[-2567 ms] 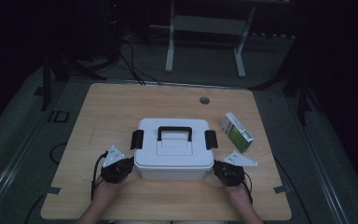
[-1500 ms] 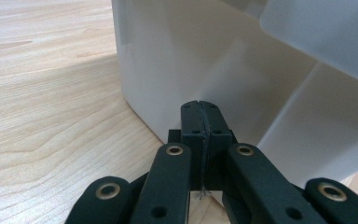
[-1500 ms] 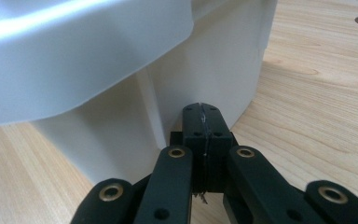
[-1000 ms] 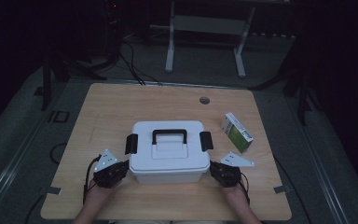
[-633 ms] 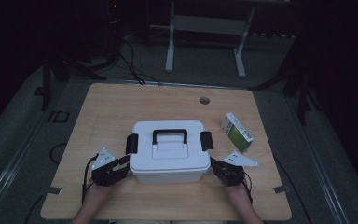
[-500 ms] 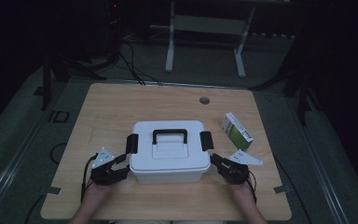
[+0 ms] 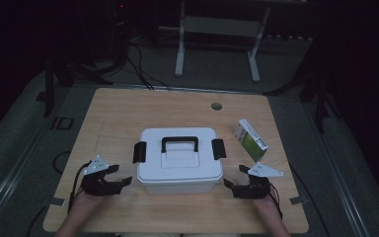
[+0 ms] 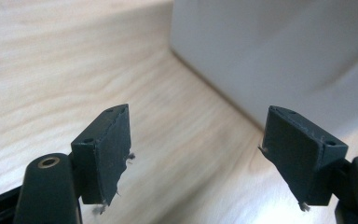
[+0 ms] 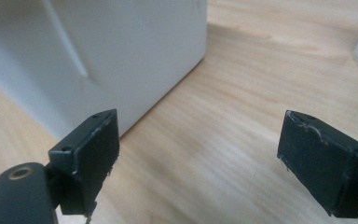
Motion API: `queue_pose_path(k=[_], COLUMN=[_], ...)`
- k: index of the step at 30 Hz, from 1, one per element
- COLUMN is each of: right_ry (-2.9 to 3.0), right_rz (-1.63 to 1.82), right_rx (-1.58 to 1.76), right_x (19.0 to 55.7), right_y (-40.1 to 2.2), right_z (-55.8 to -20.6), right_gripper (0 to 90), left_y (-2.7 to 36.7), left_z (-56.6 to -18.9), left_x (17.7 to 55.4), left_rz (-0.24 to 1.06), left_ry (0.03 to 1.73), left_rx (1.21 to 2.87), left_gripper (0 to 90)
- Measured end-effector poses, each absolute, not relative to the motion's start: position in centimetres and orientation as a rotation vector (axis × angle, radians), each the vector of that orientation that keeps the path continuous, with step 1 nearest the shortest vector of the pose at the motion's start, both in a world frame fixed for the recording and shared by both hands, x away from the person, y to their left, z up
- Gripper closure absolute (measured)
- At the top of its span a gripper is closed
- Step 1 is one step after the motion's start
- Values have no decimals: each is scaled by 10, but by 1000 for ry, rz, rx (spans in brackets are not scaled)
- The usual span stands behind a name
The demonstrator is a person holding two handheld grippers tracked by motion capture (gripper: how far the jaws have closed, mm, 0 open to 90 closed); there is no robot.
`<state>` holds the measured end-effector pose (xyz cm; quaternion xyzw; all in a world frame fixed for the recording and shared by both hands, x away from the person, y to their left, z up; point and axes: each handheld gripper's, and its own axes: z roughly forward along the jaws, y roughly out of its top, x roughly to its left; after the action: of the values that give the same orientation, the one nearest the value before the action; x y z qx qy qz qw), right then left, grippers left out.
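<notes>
The white lidded storage box point(image 7: 180, 160), with its black carry handle and a black side latch at each end, sat near the middle of the wooden table point(image 7: 118, 113), and every place here is taken from that box. The left gripper point(image 7: 117, 180) lay just off its left front corner and the right gripper point(image 7: 234, 180) just off its right front corner, neither touching it. Both pairs of jaws had just been opening and stood wide with only bare tabletop between them, so the box appeared to have been set down and let go. A green and white carton point(image 7: 250, 139) lay to the box's right. The next move probably called for raising each gripper to its nearest latch, or withdrawing the hands
</notes>
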<state>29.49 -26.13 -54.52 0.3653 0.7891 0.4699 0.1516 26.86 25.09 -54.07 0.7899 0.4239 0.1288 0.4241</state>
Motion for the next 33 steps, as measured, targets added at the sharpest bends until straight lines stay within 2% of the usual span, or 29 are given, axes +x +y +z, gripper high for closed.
queue_pose_path(k=[7,16,33], right_ry=[2277,2264,2264], right_rz=[1380,1407,1436], right_rx=[988,990,1002], right_x=[291,291,294], right_y=[-267,-271,-278], right_z=[-546,-548,-549], right_gripper=[134,137,137], left_y=[268,283,273], left_z=[-533,-528,-499], left_x=[267,266,272], left_rz=[287,233,158], left_ry=[1043,1055,955], left_rx=[2092,2144,2381], left_gripper=[237,237,238])
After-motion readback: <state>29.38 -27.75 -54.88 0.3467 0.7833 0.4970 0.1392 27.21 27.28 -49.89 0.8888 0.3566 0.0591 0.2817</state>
